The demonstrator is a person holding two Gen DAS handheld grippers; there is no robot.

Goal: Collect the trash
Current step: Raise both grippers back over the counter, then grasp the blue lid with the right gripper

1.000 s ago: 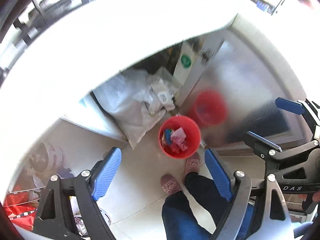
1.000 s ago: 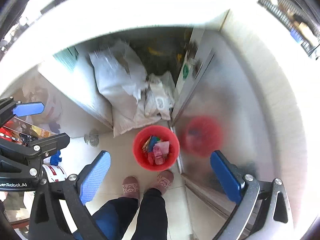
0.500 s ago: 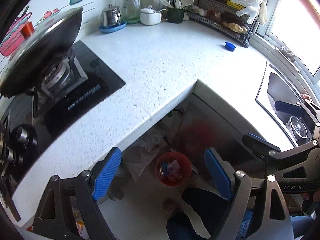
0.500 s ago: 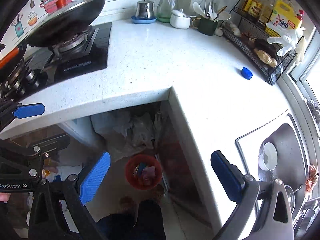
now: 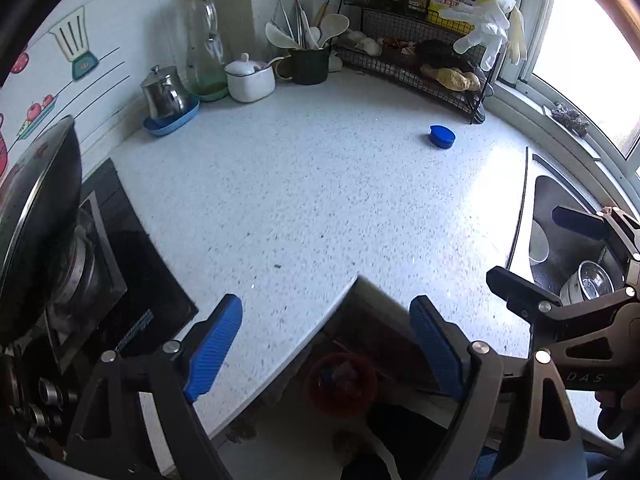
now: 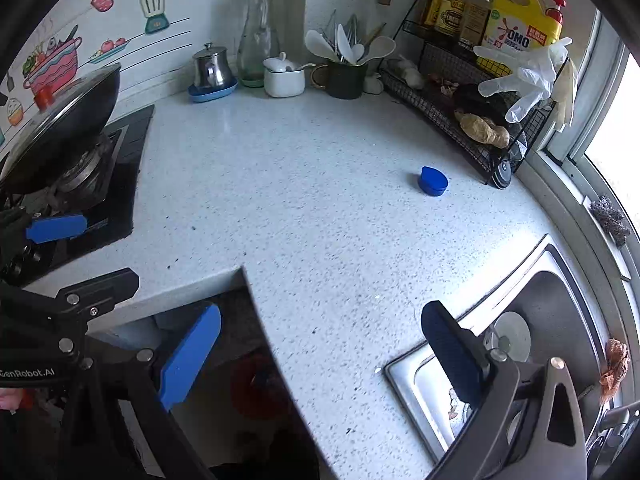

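Red trash bin (image 5: pixel 340 384) now far below, blue cap (image 5: pixel 442 136) newly visible on countertop (image 5: pixel 320 200)

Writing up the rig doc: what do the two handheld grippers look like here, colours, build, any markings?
Both match: black angular frames with triangular cut-outs and silver bolts, each carrying two ribbed blue finger pads. The left gripper shows in its own view; the right gripper likewise. White lettering "GenRobot.AI" is on the left gripper's body, "DAS" on the right's. No cables visible.
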